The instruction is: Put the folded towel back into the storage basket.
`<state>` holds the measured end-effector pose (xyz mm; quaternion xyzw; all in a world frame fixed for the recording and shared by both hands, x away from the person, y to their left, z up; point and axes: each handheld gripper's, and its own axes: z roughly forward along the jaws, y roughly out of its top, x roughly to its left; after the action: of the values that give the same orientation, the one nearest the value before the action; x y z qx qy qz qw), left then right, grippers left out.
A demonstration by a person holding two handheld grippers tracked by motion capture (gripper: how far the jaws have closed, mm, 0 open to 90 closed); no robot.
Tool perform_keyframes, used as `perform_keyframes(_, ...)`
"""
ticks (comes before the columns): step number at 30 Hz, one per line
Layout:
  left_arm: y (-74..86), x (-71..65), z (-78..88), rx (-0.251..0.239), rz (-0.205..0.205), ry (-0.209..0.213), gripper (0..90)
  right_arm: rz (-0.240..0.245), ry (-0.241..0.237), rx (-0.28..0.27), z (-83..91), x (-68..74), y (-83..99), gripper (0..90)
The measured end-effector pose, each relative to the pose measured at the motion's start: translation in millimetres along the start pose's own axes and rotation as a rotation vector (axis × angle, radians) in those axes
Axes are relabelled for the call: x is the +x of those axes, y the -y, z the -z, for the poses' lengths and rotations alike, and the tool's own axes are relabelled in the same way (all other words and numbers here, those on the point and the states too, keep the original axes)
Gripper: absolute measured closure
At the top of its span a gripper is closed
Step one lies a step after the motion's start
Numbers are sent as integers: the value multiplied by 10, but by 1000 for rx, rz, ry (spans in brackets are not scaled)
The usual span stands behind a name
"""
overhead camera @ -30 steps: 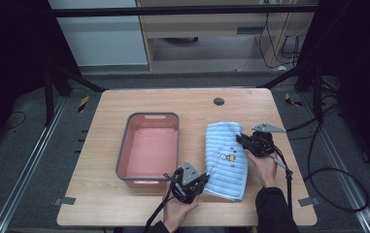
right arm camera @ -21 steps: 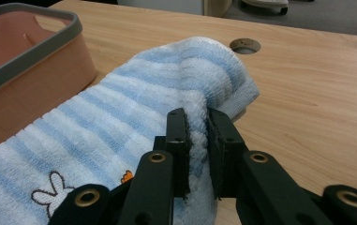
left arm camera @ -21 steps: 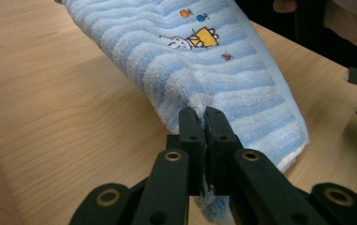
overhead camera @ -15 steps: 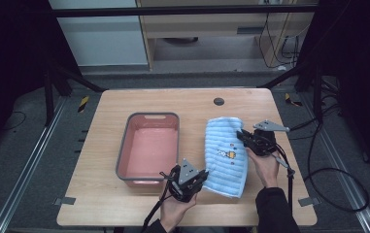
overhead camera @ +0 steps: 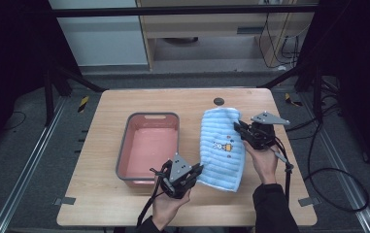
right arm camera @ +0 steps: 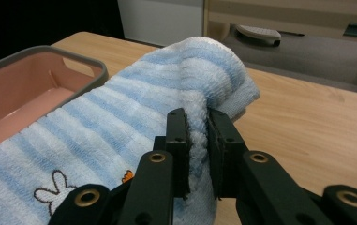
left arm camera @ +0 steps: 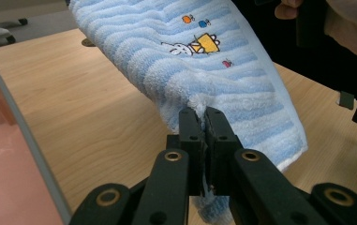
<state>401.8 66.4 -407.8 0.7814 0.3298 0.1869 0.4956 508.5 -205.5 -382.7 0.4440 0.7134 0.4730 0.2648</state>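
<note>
Looks like the work here is moving the light-blue striped terry towel (overhead camera: 221, 148) over toward the pink rectangular plastic tub with the grey rim (overhead camera: 122, 155), or maybe just folding it, hard to say which. Either way the pickup part seems done and the rest isn't: both claws have a hold, but the towel is not in the tub and most of it sits over the pale wooden surface (overhead camera: 139, 104).

The left claw (left arm camera: 204, 123) is pinching the towel's near corner, jaws pressed nearly together on a thin bit of hem, with a little fabric poking out below them. The right claw (right arm camera: 197, 123) is clamped on a thicker bunched fold at the far right edge, so its jaws stand a bit wider with the terry squashed between them.

The towel lies just right of the tub, stretched between the two claws and slightly lifted at both pinched spots, so it humps up in the gripper views instead of lying flat. It's fluffy, with white and blue bands running across, a smoother border along one long side, and a small embroidered rabbit next to a yellow shape and a couple of tiny coloured dots near the middle. The tub looks empty.
</note>
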Motion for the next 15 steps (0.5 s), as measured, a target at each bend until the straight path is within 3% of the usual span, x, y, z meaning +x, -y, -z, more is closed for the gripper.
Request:
perform_keyframes(8,-118,106,183,-23,-10,-30,864,15,-15,-22,-46,142,-237,799)
perform_keyframes(15,-223,254,408,-55,-1,-46,864,51,-22,-36,-100,349,-448,800)
